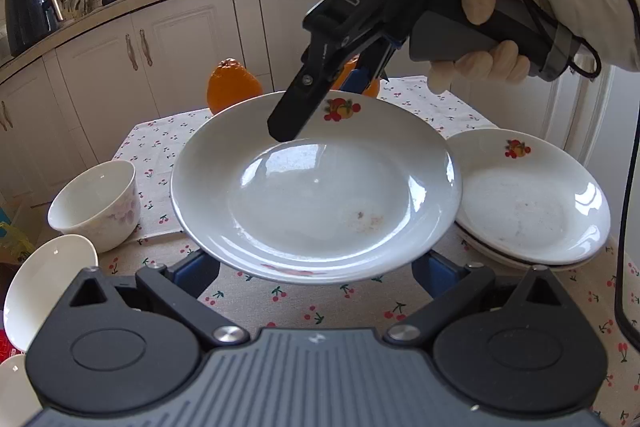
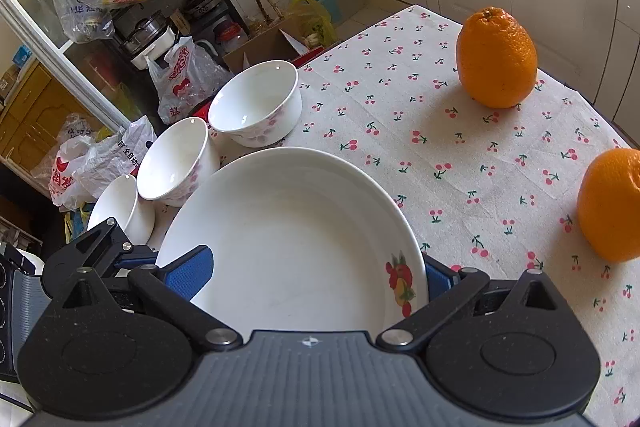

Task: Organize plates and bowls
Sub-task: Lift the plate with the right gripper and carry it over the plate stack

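1. The plate (image 1: 316, 195) is held off the cherry-print surface (image 1: 304, 311), just left of a stack of plates (image 1: 532, 203) at the right.
2. The right claw (image 1: 320, 99) is clamped on the plate's far rim, one finger above and one beneath. In the right wrist view its blue pads (image 2: 188, 275) sit either side of the rim.
3. The left claw (image 1: 316, 267) stands spread beneath the near rim, its blue pads apart. I cannot tell whether they touch the plate.
4. I judge the plate stiff, glazed, slippery and breakable. A single rim pinch leaves it prone to tip, so support under the near edge looks wise.
5. The left wrist view shows the stack, a faint smear in the plate's well, and the gloved hand (image 1: 496, 11) on the right tool.
6. The right wrist view shows three bowls (image 2: 256, 103) in a row along the left edge and two oranges (image 2: 496, 59) at the far right.
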`<action>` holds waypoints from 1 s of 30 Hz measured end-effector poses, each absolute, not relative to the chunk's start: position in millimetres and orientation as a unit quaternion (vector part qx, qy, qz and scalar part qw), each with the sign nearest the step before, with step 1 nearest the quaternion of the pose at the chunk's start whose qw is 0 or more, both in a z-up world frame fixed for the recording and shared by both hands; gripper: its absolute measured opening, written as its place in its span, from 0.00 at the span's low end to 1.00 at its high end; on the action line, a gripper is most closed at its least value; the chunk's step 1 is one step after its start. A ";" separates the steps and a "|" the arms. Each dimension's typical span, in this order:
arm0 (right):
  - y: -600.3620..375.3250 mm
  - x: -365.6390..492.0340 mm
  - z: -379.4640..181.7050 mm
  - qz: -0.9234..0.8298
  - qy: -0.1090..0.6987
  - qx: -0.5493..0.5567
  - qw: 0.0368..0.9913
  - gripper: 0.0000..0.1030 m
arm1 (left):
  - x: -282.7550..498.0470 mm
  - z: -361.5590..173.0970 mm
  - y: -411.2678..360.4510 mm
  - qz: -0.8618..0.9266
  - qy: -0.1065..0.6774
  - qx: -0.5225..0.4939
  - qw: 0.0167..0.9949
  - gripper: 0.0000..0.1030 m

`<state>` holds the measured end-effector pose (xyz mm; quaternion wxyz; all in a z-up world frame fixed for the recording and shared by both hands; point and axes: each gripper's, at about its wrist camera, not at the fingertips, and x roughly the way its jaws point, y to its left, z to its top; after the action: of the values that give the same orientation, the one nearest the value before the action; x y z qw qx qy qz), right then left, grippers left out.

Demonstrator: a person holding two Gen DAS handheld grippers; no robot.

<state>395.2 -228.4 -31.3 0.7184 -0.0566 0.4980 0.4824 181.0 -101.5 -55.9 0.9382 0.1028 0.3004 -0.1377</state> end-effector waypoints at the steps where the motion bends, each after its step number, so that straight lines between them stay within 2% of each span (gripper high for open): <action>1: -231.6 392.5 -29.9 0.480 0.497 -0.055 0.721 1.00 | 179.7 -54.9 -103.1 -0.141 0.299 0.105 0.938 0.98; 30: -350.9 324.3 -39.5 0.388 0.496 0.009 0.777 1.00 | 157.0 -53.5 -166.8 -0.268 0.305 0.153 0.901 0.98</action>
<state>324.3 -350.9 -39.5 0.7768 0.0094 0.4961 0.3878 157.0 -166.8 -53.5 0.9010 0.1525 0.3049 -0.2685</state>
